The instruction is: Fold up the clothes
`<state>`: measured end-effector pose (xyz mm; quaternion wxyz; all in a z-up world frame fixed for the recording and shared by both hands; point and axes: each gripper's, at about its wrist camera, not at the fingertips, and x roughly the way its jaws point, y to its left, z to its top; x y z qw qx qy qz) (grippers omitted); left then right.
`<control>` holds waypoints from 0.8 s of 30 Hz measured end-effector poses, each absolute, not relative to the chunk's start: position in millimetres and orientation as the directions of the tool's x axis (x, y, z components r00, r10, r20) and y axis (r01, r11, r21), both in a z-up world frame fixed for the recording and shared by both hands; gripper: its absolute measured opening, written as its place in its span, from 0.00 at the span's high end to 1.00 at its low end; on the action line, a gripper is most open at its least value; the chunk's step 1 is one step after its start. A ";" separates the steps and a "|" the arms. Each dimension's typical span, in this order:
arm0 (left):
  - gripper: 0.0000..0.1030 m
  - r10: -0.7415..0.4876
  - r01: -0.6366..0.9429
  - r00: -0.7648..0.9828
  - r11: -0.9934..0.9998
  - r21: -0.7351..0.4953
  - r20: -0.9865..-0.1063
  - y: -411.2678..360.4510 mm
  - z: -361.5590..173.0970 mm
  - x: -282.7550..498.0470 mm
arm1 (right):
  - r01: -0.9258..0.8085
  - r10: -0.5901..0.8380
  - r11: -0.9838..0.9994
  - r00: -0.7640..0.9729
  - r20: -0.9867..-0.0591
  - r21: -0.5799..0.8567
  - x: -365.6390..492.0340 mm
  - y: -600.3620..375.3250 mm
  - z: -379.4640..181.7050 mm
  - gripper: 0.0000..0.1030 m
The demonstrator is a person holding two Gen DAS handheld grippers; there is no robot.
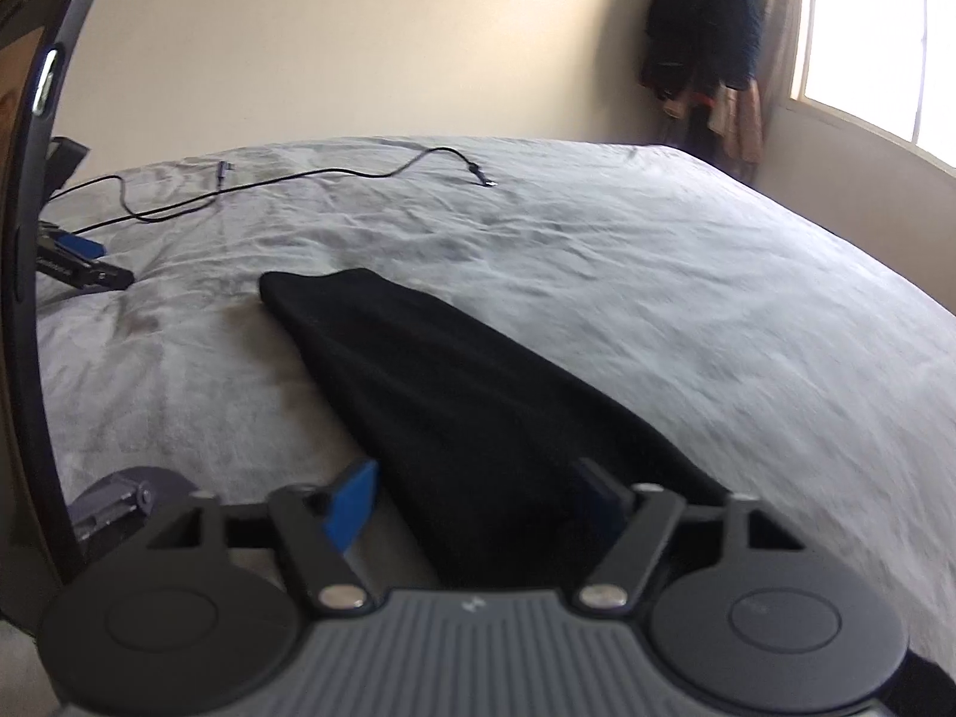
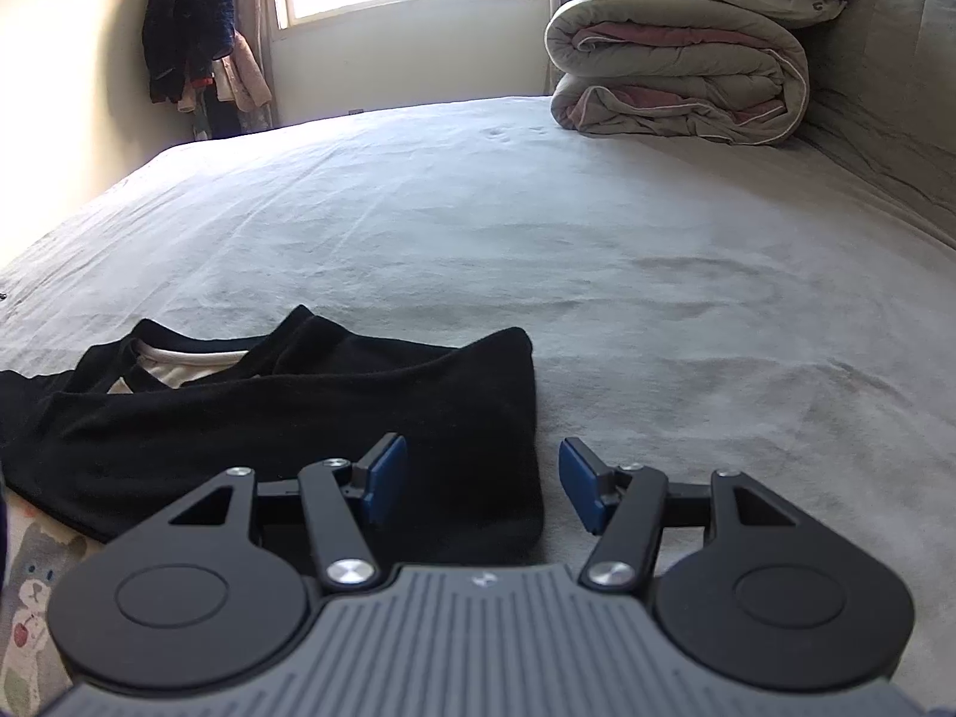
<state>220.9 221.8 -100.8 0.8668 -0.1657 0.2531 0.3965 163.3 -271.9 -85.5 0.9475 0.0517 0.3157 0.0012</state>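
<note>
blurred: bed sheet (image 1: 747, 322) at right | cut off: black garment (image 2: 269, 418), left edge

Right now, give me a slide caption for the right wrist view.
Open right gripper poised over the edge of a black shirt on the grey bedsheet.

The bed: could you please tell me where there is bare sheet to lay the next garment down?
Bare sheet runs right of and beyond the black garment, up to the folded duvet at the far right. In the left wrist view, it is also bare right of the garment. The far left is cluttered by a black cable.
</note>
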 end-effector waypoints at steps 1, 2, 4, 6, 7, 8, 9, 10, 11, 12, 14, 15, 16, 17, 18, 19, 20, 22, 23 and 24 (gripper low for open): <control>0.64 0.614 -0.779 0.551 0.622 -0.083 -0.566 222.5 -101.1 221.1 | 0.027 0.041 0.994 0.803 -0.595 0.104 163.1 -271.3 -85.2 0.41; 0.82 0.615 -0.779 0.559 0.619 -0.098 -0.557 222.7 -100.2 219.1 | 0.023 0.047 0.994 0.805 -0.592 0.110 162.8 -270.9 -84.7 0.41; 0.92 0.609 -0.774 0.582 0.617 -0.140 -0.539 223.2 -97.7 214.4 | 0.018 0.058 0.992 0.810 -0.583 0.124 161.6 -270.6 -83.3 0.41; 0.93 0.611 -0.764 0.611 0.621 -0.173 -0.503 219.6 -92.4 208.2 | 0.015 0.070 0.990 0.816 -0.574 0.142 160.6 -271.4 -81.7 0.41; 0.93 0.608 -0.752 0.633 0.631 -0.193 -0.479 216.8 -88.5 204.5 | 0.014 0.076 0.988 0.818 -0.570 0.152 160.3 -272.1 -81.2 0.41; 0.93 0.603 -0.738 0.655 0.641 -0.212 -0.455 213.9 -84.4 200.7 | 0.014 0.082 0.987 0.820 -0.567 0.162 160.1 -272.8 -80.8 0.41; 0.93 0.599 -0.723 0.676 0.651 -0.230 -0.430 211.1 -80.4 196.9 | 0.014 0.085 0.985 0.821 -0.565 0.170 160.1 -273.6 -80.5 0.41; 0.93 0.594 -0.708 0.696 0.662 -0.247 -0.404 207.6 -75.6 193.1 | 0.015 0.088 0.984 0.821 -0.564 0.176 160.1 -274.2 -80.2 0.41; 0.93 0.585 -0.691 0.716 0.673 -0.264 -0.380 203.5 -70.8 189.9 | 0.017 0.089 0.984 0.821 -0.564 0.179 160.4 -274.4 -80.0 0.41; 0.93 0.576 -0.673 0.735 0.685 -0.280 -0.357 199.5 -66.0 186.7 | 0.018 0.088 0.984 0.821 -0.565 0.179 160.7 -274.3 -79.9 0.41; 0.93 0.555 -0.634 0.772 0.708 -0.311 -0.310 190.9 -56.3 181.4 | 0.017 0.088 0.984 0.821 -0.565 0.177 160.8 -274.0 -79.8 0.41; 0.93 0.543 -0.613 0.789 0.720 -0.325 -0.288 186.2 -51.6 179.3 | 0.016 0.089 0.984 0.821 -0.563 0.178 160.7 -273.7 -79.6 0.41; 0.93 0.527 -0.591 0.807 0.734 -0.335 -0.267 181.2 -46.7 177.9 | 0.015 0.090 0.984 0.822 -0.562 0.180 160.5 -273.5 -79.4 0.41; 0.93 0.511 -0.568 0.823 0.747 -0.345 -0.248 175.7 -41.7 176.4 | 0.013 0.093 0.983 0.823 -0.560 0.183 160.1 -273.8 -79.0 0.41; 0.93 0.493 -0.544 0.839 0.760 -0.356 -0.230 170.4 -37.1 174.3 | 0.012 0.096 0.982 0.825 -0.557 0.187 159.6 -274.1 -78.7 0.41; 0.93 0.471 -0.517 0.856 0.773 -0.368 -0.214 164.3 -32.4 172.8 | 0.010 0.099 0.982 0.826 -0.555 0.190 159.1 -274.4 -78.2 0.41; 0.93 0.448 -0.490 0.872 0.786 -0.376 -0.200 157.6 -28.1 171.2 | 0.008 0.104 0.981 0.828 -0.552 0.196 158.6 -275.1 -77.5 0.41; 0.93 0.402 -0.435 0.900 0.813 -0.388 -0.169 142.4 -20.2 166.9 | 0.006 0.111 0.978 0.832 -0.544 0.209 157.7 -276.2 -76.4 0.41; 0.93 0.376 -0.406 0.913 0.827 -0.388 -0.154 134.6 -16.7 164.7 | 0.006 0.114 0.977 0.833 -0.542 0.214 157.7 -276.7 -76.0 0.41; 0.93 0.351 -0.377 0.926 0.841 -0.388 -0.140 126.8 -13.3 162.5 | 0.006 0.116 0.976 0.834 -0.540 0.219 157.6 -277.2 -75.7 0.41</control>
